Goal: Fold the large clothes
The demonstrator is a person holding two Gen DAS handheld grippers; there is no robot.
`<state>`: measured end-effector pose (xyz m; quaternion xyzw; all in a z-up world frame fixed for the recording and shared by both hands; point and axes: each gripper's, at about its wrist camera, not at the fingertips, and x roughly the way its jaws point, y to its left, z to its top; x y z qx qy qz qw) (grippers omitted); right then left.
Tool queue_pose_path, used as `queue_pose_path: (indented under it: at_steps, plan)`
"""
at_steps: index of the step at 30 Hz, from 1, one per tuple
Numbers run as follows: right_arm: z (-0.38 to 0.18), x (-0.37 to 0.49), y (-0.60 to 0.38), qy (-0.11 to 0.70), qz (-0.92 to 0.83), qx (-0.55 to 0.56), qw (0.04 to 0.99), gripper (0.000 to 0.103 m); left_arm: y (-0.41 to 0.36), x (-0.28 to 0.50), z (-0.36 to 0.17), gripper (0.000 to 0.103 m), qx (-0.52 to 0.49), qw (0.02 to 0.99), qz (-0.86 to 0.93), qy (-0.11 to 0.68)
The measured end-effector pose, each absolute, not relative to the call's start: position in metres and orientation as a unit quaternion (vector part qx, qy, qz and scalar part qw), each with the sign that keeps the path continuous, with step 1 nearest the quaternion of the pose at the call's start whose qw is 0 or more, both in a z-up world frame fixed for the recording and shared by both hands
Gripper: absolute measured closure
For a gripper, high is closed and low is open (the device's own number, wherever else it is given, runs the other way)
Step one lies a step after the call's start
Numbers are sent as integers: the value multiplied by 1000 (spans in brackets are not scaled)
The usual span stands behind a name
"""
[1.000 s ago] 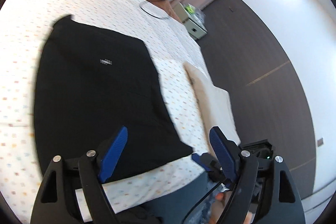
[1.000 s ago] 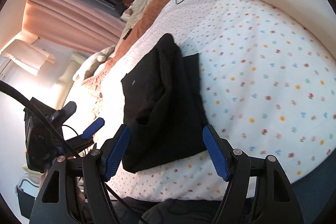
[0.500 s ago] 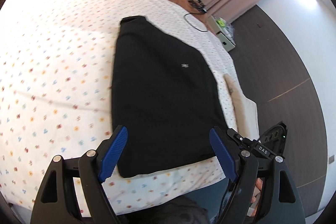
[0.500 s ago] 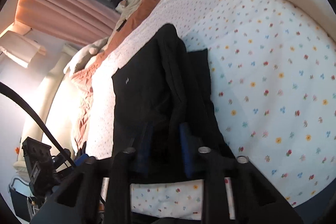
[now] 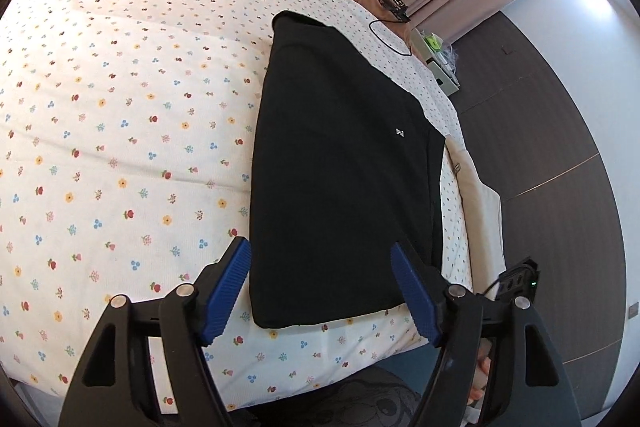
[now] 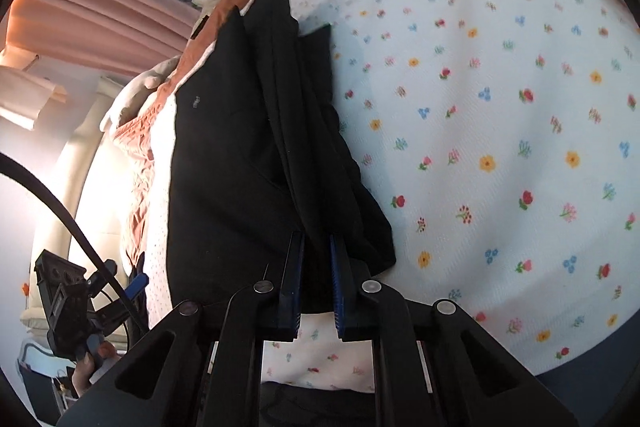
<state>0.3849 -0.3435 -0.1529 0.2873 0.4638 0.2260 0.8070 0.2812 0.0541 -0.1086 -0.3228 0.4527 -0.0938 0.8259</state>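
Left wrist view: black garment (image 5: 344, 163) lies flat on bed (image 5: 120, 99), near corner by bed's front edge, laid out for folding. Left tongs (image 5: 320, 291) hover wide apart over that corner, nothing gripped, jaws just narrowing a little, likely lining up a pinch.

Right wrist view: right tongs (image 6: 316, 279) have just closed, pinching garment's near hem, apparently to lift it from bed for next fold.
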Motion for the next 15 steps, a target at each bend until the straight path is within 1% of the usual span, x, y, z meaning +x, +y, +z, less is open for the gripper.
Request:
queue_pose_path:
  at_steps: [4, 5, 6, 7, 8, 9, 10, 11, 15]
  plan:
    - [-127, 384, -346, 459, 238, 268, 813, 93, 56, 290, -107, 30, -317, 826, -98, 456]
    - [-124, 384, -346, 458, 241, 264, 814, 91, 56, 294, -107, 30, -317, 824, -100, 459]
    - [-118, 385, -346, 456, 245, 257, 816, 85, 57, 298, -108, 29, -317, 822, -100, 463]
    - [-115, 386, -346, 454, 246, 253, 818, 78, 59, 301, -108, 25, -317, 821, -99, 465]
    - [-111, 389, -347, 450, 250, 250, 820, 54, 60, 304, -108, 23, -317, 821, -97, 466]
    - [-107, 392, -348, 445, 253, 251, 822, 28, 61, 308, -108, 17, -315, 822, -96, 465]
    - [-105, 395, -349, 440, 255, 252, 824, 25, 63, 311, -108, 13, -314, 823, -95, 463]
    - [-103, 399, -350, 435, 256, 252, 825, 25, 64, 315, -109, 12, -315, 824, -93, 463]
    - [-106, 426, -353, 443, 267, 259, 816, 25, 72, 336, -116, 12, -320, 820, -87, 466]
